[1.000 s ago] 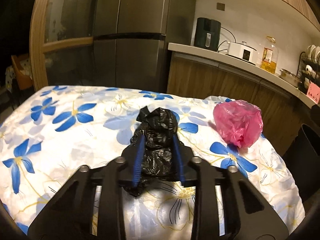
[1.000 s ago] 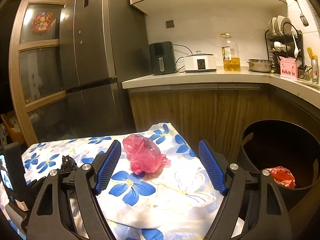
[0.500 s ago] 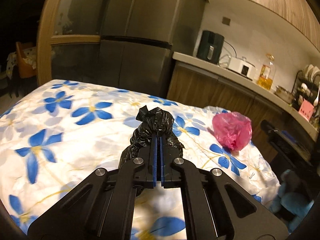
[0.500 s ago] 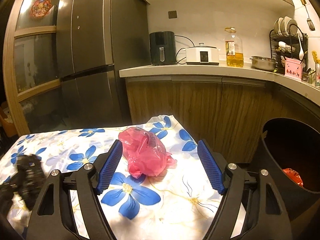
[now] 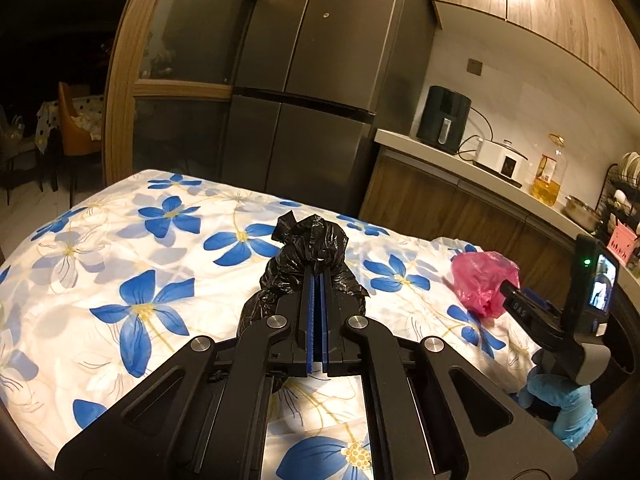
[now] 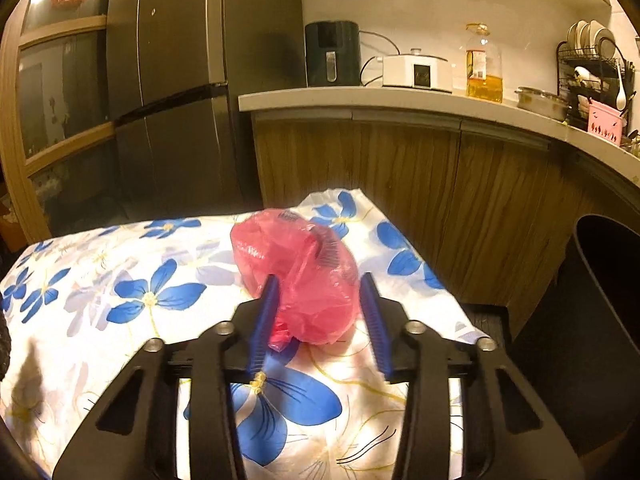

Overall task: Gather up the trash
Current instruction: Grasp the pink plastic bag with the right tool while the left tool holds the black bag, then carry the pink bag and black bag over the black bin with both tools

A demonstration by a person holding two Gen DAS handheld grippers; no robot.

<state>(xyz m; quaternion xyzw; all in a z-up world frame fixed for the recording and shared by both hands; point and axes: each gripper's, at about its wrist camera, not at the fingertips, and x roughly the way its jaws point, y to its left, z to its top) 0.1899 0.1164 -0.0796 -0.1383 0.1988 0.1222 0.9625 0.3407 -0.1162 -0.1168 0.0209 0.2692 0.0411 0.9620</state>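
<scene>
Crumpled black plastic bag (image 5: pixel 308 256), light and limp, sits mid-table, pinched by the left gripper (image 5: pixel 319 280). Right gripper (image 6: pixel 320 300) has just been closing around the soft pink plastic bag (image 6: pixel 294 272) near the flowered tablecloth (image 6: pixel 120 280)'s far-right edge; grab its bulk.

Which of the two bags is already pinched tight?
The black bag, clamped in the shut left gripper. The pink bag only sits between the right gripper's closing jaws.
</scene>
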